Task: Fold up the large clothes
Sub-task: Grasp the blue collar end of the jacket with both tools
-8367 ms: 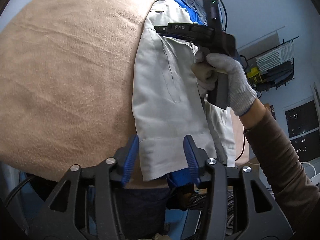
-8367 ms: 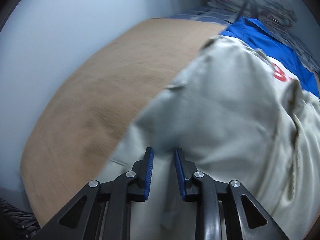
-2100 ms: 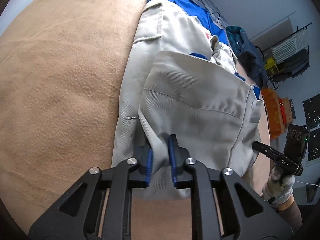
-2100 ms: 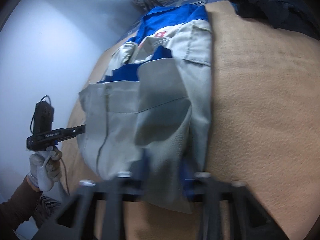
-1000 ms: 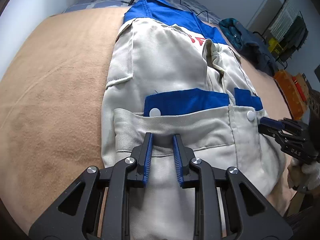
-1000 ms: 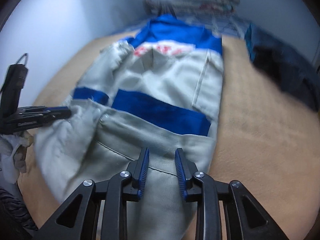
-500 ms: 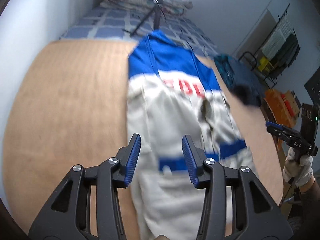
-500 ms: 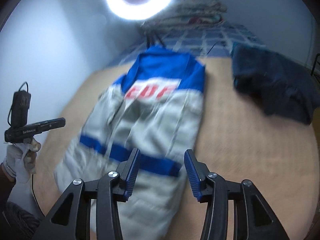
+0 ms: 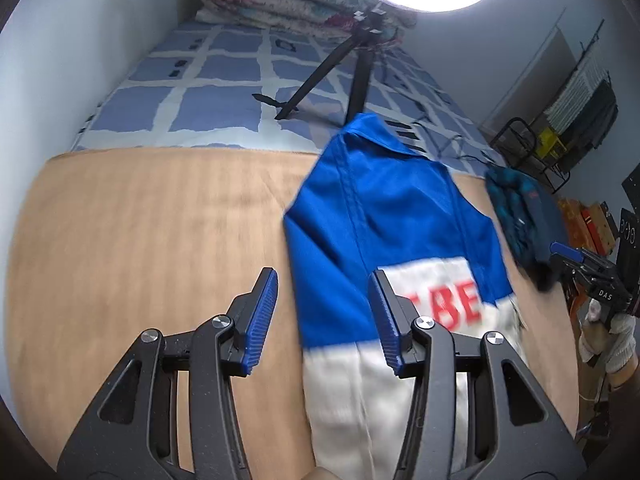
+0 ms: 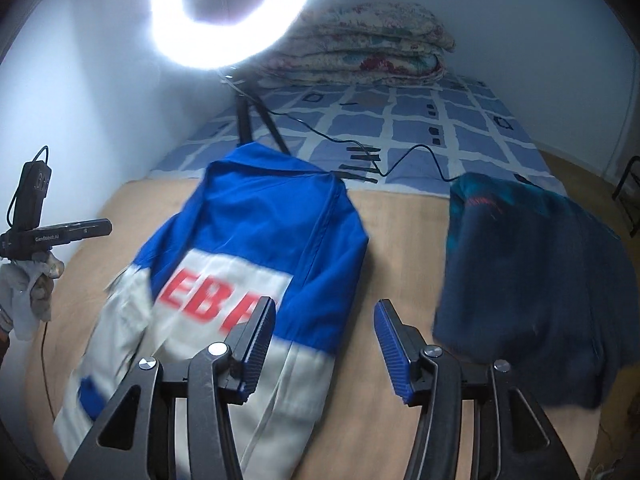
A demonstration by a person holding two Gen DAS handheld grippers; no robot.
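A folded blue and off-white work jacket with red lettering (image 9: 400,240) is laid flat on the tan blanket (image 9: 140,220) covering the bed. The left hand-held gripper (image 9: 322,320) and right hand-held gripper (image 10: 324,340) are raised above it, jaws opening, nothing between them.

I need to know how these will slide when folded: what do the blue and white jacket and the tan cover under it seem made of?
Jacket: smooth matte woven cloth, probably cotton twill; stitched seams show. Tan cover: soft, fuzzy, fleece-like; blur hides its weave.
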